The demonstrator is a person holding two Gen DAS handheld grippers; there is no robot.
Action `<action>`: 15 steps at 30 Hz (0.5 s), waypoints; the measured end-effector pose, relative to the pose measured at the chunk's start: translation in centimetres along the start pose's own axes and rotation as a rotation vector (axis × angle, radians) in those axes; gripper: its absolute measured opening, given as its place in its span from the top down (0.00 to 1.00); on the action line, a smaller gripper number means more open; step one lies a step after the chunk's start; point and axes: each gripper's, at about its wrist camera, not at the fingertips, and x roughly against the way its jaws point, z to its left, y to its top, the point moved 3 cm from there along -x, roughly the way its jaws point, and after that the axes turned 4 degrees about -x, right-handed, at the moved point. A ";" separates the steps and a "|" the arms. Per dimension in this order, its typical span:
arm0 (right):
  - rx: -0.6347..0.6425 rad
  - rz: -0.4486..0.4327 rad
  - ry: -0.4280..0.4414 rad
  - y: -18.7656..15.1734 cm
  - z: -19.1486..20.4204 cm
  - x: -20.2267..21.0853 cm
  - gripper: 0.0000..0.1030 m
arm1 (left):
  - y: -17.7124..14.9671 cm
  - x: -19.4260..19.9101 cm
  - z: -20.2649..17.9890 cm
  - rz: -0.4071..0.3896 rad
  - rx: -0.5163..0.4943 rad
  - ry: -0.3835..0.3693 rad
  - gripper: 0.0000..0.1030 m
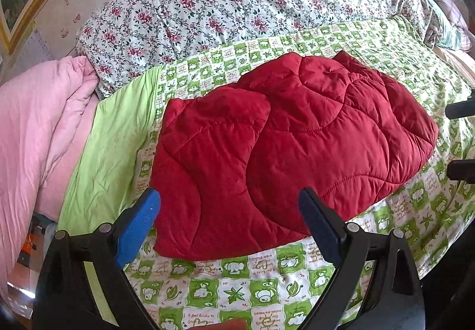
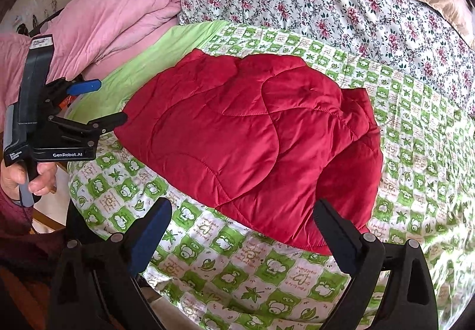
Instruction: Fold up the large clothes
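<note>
Lying on the green patterned sheet [image 1: 267,285] of the bed, the red quilted jacket [image 1: 291,146] already looks folded into a compact bundle; perhaps one fold or smoothing remains. The left hand-held gripper [image 1: 230,214] and right hand-held gripper [image 2: 242,223] hover just before its near edge, jaws spread, holding nothing.
</note>
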 end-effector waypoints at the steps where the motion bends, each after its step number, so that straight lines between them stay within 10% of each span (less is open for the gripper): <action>1: 0.000 0.003 0.000 0.0 -0.1 -0.2 0.06 | 0.1 -0.1 0.0 0.000 0.002 -0.001 0.08; 15: -0.029 0.045 0.001 -0.1 -1.7 -2.6 0.05 | 1.0 -1.4 -0.6 0.008 0.007 -0.020 0.08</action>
